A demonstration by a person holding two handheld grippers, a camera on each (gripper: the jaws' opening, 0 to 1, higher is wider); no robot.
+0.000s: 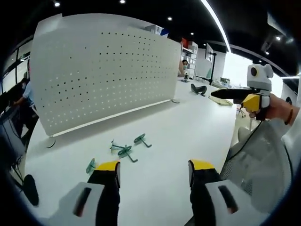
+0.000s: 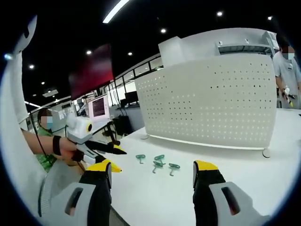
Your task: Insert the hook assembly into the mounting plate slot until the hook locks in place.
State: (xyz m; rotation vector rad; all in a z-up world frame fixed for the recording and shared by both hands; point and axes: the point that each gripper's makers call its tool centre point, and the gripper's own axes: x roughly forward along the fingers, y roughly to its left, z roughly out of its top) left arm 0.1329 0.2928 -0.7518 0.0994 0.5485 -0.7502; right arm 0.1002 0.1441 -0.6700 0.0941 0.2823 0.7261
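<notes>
A white perforated mounting plate (image 1: 101,75) stands upright on the white table (image 1: 188,132); in the right gripper view the plate (image 2: 211,101) is ahead and to the right. Several green hook assemblies (image 1: 125,151) lie loose on the table in front of it, one hook (image 1: 91,165) close to my left jaw. The same hooks (image 2: 159,163) lie between the jaws of my right gripper (image 2: 155,170), which is open and holds nothing. My left gripper (image 1: 155,172) is also open and empty. Each gripper shows in the other's view, the right gripper (image 1: 240,95) and the left gripper (image 2: 96,147) both held above the table edge.
The plate rests on small round feet (image 1: 51,142). A dark object (image 1: 198,89) lies far back on the table. A person (image 2: 286,70) stands beyond the plate's right end. Monitors (image 2: 99,107) and a seated person (image 2: 44,125) are at the left.
</notes>
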